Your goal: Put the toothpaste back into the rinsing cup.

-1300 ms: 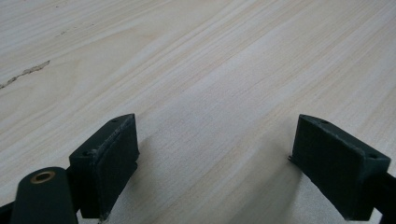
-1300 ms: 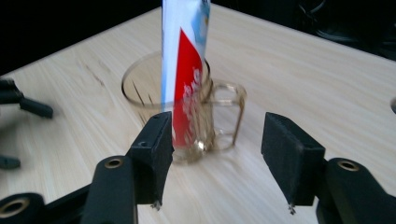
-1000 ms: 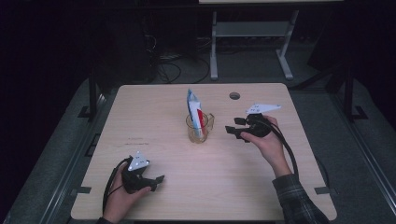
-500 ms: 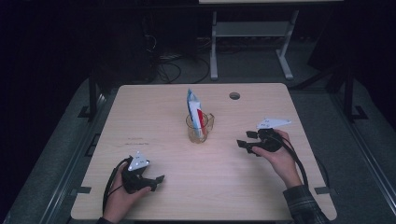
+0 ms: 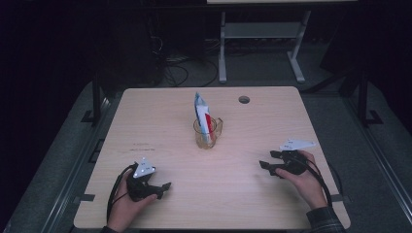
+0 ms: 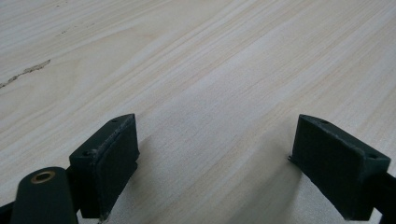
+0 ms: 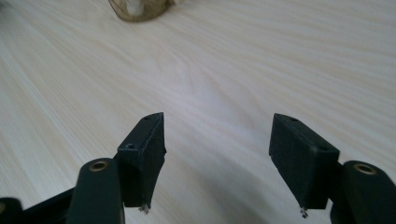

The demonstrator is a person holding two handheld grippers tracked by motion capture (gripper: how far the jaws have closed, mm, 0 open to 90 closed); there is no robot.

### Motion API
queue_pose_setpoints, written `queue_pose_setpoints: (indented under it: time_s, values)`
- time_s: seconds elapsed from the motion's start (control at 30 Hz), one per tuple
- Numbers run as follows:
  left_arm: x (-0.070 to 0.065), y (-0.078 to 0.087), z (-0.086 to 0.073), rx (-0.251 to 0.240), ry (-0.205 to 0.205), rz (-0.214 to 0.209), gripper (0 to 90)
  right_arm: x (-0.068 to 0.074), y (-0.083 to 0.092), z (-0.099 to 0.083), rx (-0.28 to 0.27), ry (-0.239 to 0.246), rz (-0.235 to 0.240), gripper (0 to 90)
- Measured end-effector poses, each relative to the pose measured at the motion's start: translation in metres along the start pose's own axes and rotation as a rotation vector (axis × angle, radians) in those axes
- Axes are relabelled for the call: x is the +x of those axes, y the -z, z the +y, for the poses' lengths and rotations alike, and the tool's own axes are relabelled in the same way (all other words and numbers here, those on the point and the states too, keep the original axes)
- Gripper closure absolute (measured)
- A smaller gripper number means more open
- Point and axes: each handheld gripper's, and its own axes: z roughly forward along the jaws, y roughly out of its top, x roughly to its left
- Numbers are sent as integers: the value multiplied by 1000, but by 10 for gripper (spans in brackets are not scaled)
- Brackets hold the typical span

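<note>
Pale wooden tabletop (image 5: pixel 170 131) lay under both my tools. Clear glass mug (image 5: pixel 207 133) holding white, red and blue tube (image 5: pixel 203 116) stood at table centre, well apart from each. My left gripper (image 5: pixel 163 187) sat near front-left edge, jaws spread, nothing between. My right gripper (image 5: pixel 266 167) sat at front right, jaws wide apart, empty. Mug base cut off at top of right gripper view; tube print unreadable.

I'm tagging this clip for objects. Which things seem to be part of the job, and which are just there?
Likely part of the job:
- clear glass cup at the table's middle
- white, red and blue tube standing in it
- left gripper, open
- right gripper, open

Just there:
- round hole in the pale wooden table
</note>
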Motion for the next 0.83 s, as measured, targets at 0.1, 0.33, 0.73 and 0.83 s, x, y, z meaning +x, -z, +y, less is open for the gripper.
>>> queue_pose_setpoints:
  time_s: [0.1,0.33,0.73,0.83]
  values:
    - [0,0,0,1,1,0,134,1,2,-10,24,8,-19,320]
    - [0,1,0,3,-2,-1,135,6,6,-28,81,29,-54,284]
    - [-1,1,0,2,-5,0,134,11,9,-41,59,38,-81,191]
    - [-1,1,0,2,-5,0,135,11,8,-43,44,38,-76,173]
